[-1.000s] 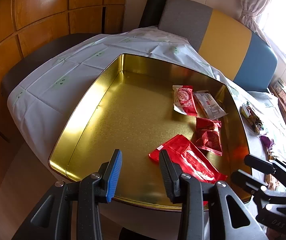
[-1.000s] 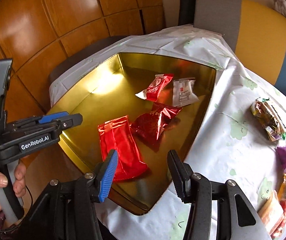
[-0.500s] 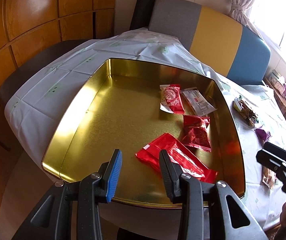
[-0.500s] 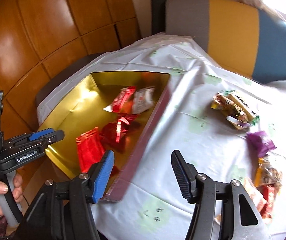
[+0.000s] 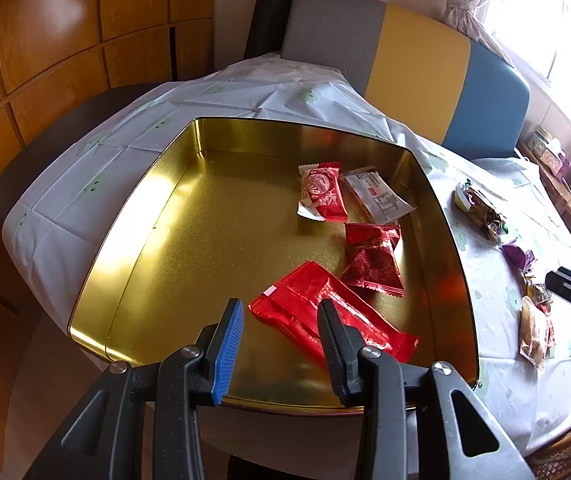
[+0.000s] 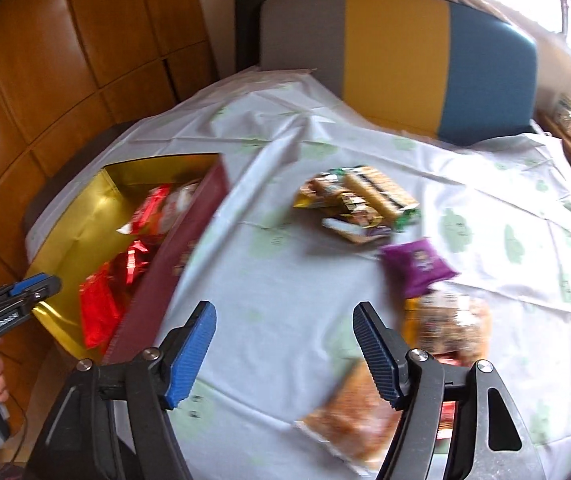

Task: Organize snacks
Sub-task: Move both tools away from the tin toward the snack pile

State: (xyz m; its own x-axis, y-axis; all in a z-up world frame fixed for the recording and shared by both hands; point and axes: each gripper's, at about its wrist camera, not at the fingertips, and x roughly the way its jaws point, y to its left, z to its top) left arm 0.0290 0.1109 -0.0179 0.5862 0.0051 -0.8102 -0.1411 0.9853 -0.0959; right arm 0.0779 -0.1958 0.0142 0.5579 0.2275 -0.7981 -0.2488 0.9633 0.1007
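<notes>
A gold tin tray (image 5: 133, 264) sits on the white tablecloth and holds several snack packs: a long red pack (image 5: 325, 320), a crinkled red pack (image 5: 373, 260), a red-and-white pack (image 5: 321, 196) and a white pack (image 5: 377, 198). My left gripper (image 5: 281, 344) is open and empty, hovering over the tray's near edge. My right gripper (image 6: 285, 352) is open and empty above the cloth right of the tray (image 6: 85, 216). Loose snacks lie ahead of it: a green-yellow bundle (image 6: 357, 204), a purple pack (image 6: 417, 264), brown packs (image 6: 449, 324) and an orange pack (image 6: 357, 412).
A grey, yellow and blue sofa back (image 5: 405, 60) stands behind the table. Wooden wall panels (image 5: 65, 40) run along the left. The table's near edge lies just below both grippers. The right wrist view is motion-blurred.
My right gripper has swung right, from over the tray to above the loose snacks on the cloth, and opened wider. My left gripper has pulled back slightly; the tray contents are unchanged.
</notes>
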